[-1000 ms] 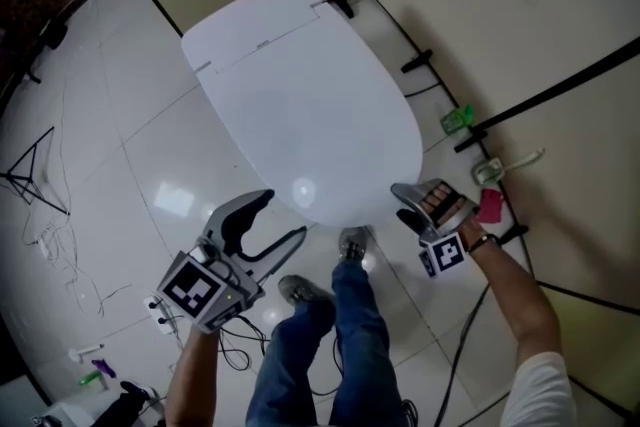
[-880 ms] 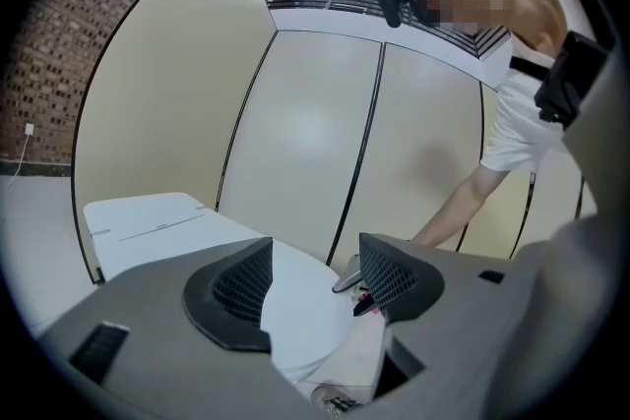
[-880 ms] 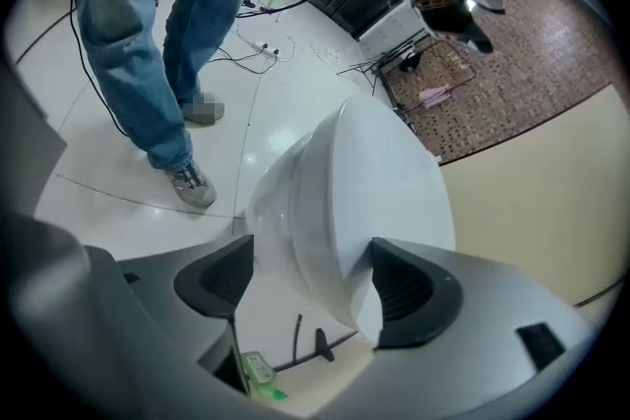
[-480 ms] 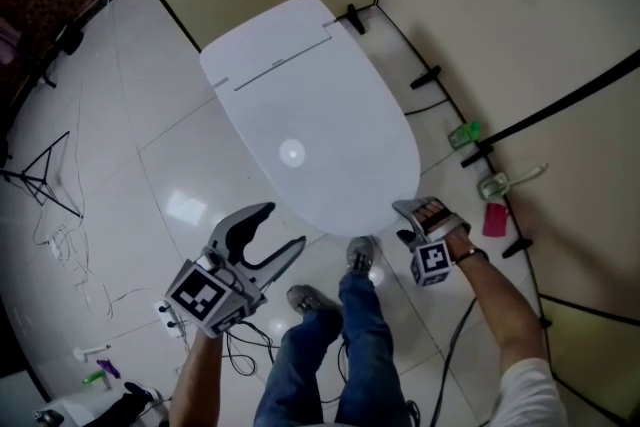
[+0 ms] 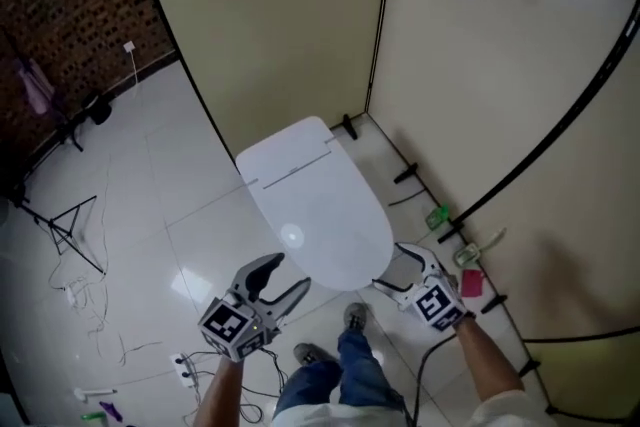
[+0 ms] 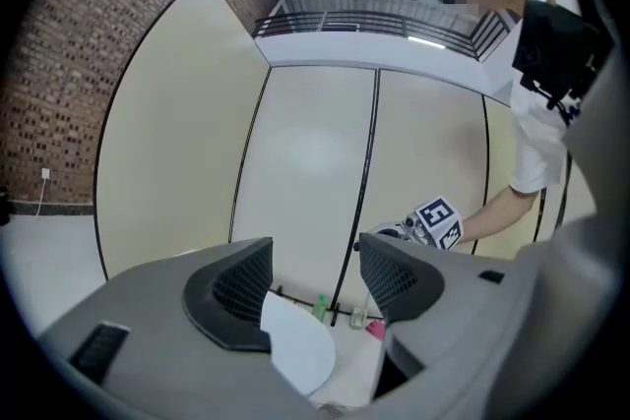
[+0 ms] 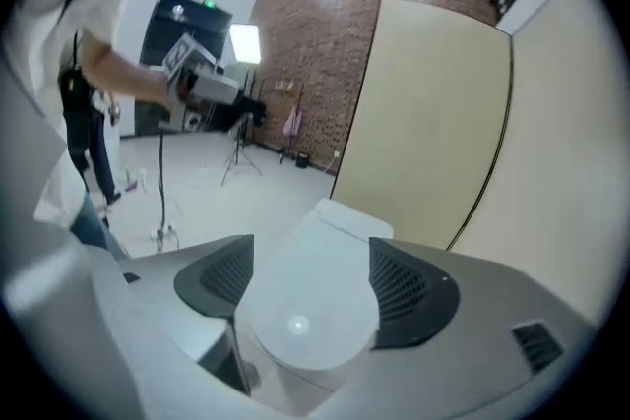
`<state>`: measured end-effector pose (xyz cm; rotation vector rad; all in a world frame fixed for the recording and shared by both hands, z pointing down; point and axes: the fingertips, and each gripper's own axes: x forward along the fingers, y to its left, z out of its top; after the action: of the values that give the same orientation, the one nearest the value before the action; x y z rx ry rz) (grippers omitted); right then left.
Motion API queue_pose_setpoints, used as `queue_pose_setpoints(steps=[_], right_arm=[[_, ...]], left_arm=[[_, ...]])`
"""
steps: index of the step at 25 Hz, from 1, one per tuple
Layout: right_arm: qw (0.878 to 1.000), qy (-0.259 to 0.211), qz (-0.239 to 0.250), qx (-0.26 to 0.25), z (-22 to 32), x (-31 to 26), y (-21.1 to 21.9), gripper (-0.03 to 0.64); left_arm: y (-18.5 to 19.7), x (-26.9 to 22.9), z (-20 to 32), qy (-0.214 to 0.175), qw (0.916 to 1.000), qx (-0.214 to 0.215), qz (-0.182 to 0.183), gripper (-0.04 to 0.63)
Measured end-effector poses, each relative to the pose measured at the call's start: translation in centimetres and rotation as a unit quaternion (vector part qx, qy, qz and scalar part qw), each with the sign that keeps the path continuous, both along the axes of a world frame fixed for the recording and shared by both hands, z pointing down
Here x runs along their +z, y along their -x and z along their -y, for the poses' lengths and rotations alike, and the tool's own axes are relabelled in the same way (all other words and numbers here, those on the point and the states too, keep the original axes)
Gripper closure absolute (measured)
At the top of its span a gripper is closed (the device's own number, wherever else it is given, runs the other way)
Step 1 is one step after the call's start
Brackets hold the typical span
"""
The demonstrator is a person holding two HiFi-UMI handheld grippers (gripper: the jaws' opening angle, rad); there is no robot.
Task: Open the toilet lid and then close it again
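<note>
The toilet lid (image 5: pixel 315 210) is down, lying flat and shut on the toilet, which stands in the corner where two beige panels (image 5: pixel 280 25) meet.

My left gripper (image 5: pixel 287 275) hangs just off the toilet's front left edge, over the white floor (image 5: pixel 150 205). Its jaws stand apart with nothing between the pads. Through the gap, the left gripper view shows only the rounded front of the lid lower down and the panels behind it.

My right gripper (image 5: pixel 392 269) is at the toilet's front right edge, with its marker cube turned up toward my head. Its jaws are released too. The right gripper view looks down along them onto the closed lid, which sits in the gap well clear of both pads, so neither gripper touches it.

My shoes (image 5: pixel 354 317) are on the floor just in front of the toilet, between the two grippers.

To the toilet's right, a green bottle (image 5: pixel 437 215) stands against the foot of the panel, with a pink thing (image 5: pixel 472 282) further along the same wall. Well off to the toilet's left are a black tripod (image 5: pixel 65 230) and a brick wall (image 5: pixel 60 15).
</note>
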<state>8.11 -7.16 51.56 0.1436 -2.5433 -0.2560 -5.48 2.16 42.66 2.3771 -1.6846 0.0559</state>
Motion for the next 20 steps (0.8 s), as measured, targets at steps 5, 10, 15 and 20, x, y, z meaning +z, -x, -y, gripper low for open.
queue_pose_setpoints(steps=[5,10,15,20], right_arm=[[0.992,0.063,0.106,0.021,-1.5,-10.5,0.9,0.25],[0.972,0.134,0.19,0.022,-3.4,-14.9,0.9,0.261],[0.968,0.144,0.206,0.029,-3.9,-15.4,2.6,0.262],[0.97,0.141,0.195,0.014,-4.8,-15.6,3.1,0.262]], left_arm=[[-0.3,-5.7,-0.6,-0.03,0.9993,-0.013,0.017,0.324],[-0.9,-7.8,-2.4,-0.053,0.998,-0.03,0.018,0.324],[-2.2,-7.1,-2.8,-0.047,0.9984,-0.03,0.01,0.324],[-2.4,-7.2,-3.3,-0.048,0.9984,-0.027,0.014,0.324]])
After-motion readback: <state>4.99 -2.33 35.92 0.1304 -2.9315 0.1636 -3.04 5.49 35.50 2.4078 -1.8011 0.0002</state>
